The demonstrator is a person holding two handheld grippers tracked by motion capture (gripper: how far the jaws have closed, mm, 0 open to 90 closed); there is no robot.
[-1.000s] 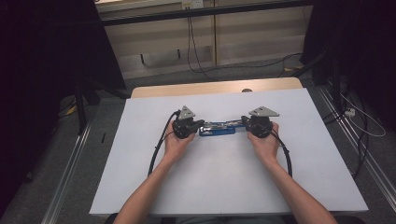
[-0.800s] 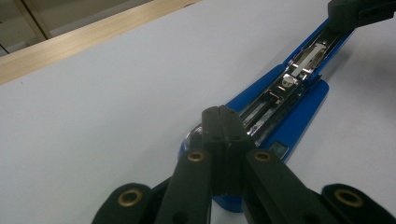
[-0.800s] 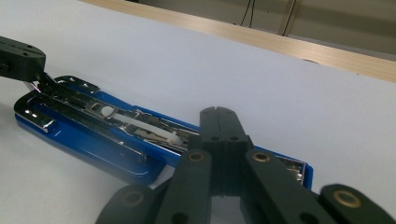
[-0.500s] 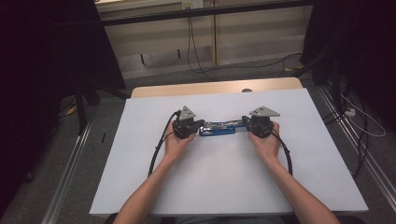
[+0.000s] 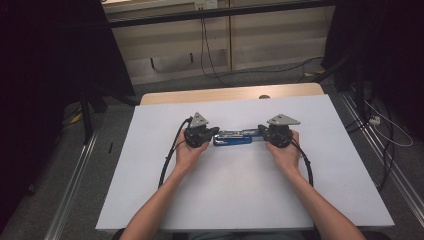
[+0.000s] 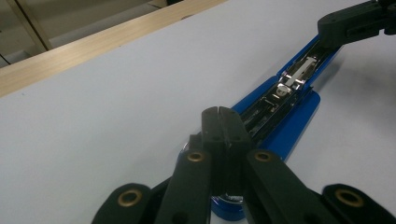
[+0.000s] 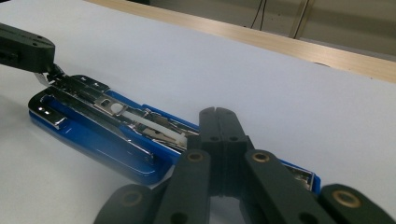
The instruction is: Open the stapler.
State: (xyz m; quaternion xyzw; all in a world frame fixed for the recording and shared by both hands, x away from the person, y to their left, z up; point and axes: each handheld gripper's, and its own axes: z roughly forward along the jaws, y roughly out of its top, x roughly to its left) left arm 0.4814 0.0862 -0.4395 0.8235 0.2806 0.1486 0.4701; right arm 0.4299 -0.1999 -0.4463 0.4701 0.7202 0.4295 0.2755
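Observation:
A blue stapler (image 5: 232,139) lies opened out flat on the white table top (image 5: 235,200), its metal staple channel facing up. My left gripper (image 5: 215,133) rests at the stapler's left end with its jaws shut. In the left gripper view the gripper (image 6: 218,111) has its jaws pressed together over the stapler's (image 6: 292,116) near end, nothing visible between them. My right gripper (image 5: 260,131) is at the other end, jaws also shut. In the right gripper view the right gripper (image 7: 216,111) lies over the stapler (image 7: 88,133), and the left gripper's tip (image 7: 44,60) touches its far metal end.
A wooden strip (image 5: 225,94) borders the far side of the white top. Black cables (image 5: 167,162) trail from both grippers toward the person. Metal rails (image 5: 75,190) run along both sides of the table, with loose wires (image 5: 385,130) on the floor at right.

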